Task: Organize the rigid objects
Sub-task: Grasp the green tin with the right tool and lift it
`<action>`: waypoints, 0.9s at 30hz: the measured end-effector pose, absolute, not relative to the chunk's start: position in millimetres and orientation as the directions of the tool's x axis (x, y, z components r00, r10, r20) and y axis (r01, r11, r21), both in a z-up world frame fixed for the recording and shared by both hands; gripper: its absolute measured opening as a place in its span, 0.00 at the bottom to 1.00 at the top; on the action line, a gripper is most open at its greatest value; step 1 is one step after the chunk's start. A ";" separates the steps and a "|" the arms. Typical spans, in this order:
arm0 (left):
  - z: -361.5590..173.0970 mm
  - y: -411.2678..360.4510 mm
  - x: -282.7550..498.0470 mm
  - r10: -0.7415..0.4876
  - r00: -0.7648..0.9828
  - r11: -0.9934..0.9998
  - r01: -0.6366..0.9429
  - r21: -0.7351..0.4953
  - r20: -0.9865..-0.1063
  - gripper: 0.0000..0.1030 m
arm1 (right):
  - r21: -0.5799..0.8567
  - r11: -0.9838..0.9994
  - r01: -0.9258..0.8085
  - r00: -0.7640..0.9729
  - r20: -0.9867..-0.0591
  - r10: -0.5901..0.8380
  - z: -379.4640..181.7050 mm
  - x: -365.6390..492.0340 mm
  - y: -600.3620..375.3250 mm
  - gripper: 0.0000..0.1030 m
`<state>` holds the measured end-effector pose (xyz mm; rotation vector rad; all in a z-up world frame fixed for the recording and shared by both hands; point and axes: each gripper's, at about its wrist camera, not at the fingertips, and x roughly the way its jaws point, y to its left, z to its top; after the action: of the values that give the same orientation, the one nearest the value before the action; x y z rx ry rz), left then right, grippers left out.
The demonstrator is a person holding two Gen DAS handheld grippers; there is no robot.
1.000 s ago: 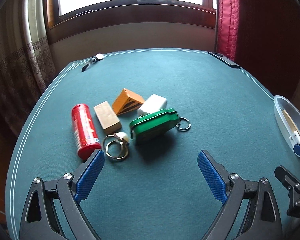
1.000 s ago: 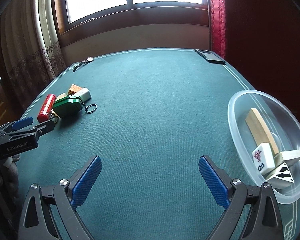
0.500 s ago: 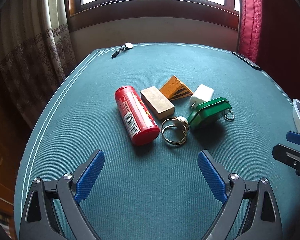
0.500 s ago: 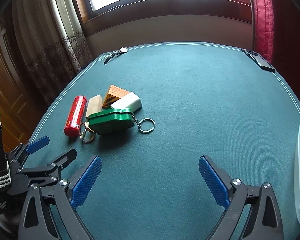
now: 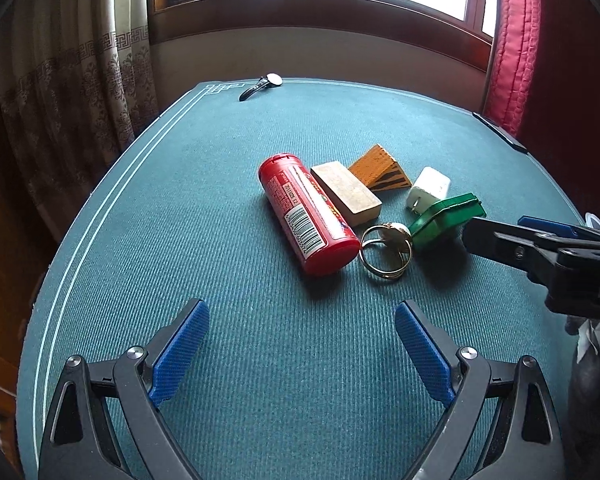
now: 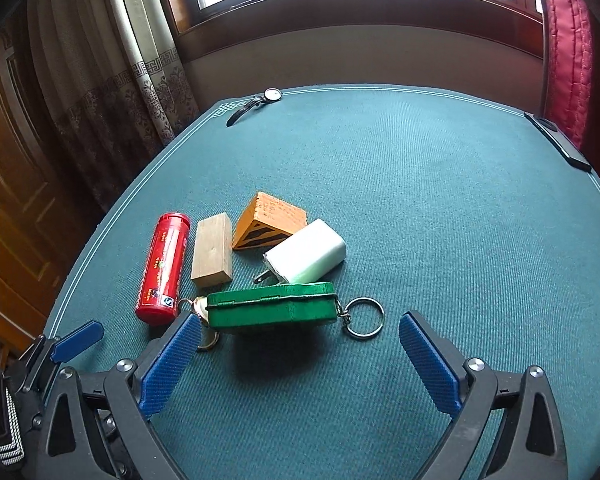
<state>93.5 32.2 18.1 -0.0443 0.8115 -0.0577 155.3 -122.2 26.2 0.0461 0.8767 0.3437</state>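
Note:
A cluster lies on the green felt table (image 5: 260, 360): a red tube (image 5: 309, 213) (image 6: 163, 263), a wooden block (image 5: 346, 193) (image 6: 213, 253), an orange wedge (image 5: 380, 168) (image 6: 269, 221), a white charger (image 5: 428, 190) (image 6: 306, 252), a green tin (image 5: 446, 221) (image 6: 272, 307) with key rings (image 5: 386, 252) (image 6: 364, 317). My left gripper (image 5: 300, 354) is open, just short of the red tube. My right gripper (image 6: 298, 364) is open, its jaws close in front of the green tin; it also shows in the left wrist view (image 5: 540, 248).
A wristwatch (image 5: 262, 85) (image 6: 256, 103) lies at the table's far edge. A dark phone (image 5: 500, 132) (image 6: 558, 140) lies at the far right edge. Curtains hang left and right of the window beyond the table.
Both grippers have moved in toward the cluster. The right gripper swung left away from the plastic bowl, which has left view, and now sits close to the green tin.

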 end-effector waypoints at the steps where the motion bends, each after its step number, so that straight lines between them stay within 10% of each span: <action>1: 18.2 32.9 93.4 -0.073 0.687 0.997 0.036 -0.067 -0.723 0.92 | 0.182 0.944 -0.276 0.585 -0.747 0.316 25.3 157.2 -120.4 0.98; 27: 12.3 42.1 100.2 -0.067 0.667 0.996 -0.003 -0.093 -0.742 0.92 | 0.144 0.957 -0.252 0.602 -0.751 0.271 16.1 144.5 -151.0 0.69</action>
<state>100.2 42.1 12.3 -0.0889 0.8407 -0.0363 144.5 -151.0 16.1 0.0234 0.8740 0.3034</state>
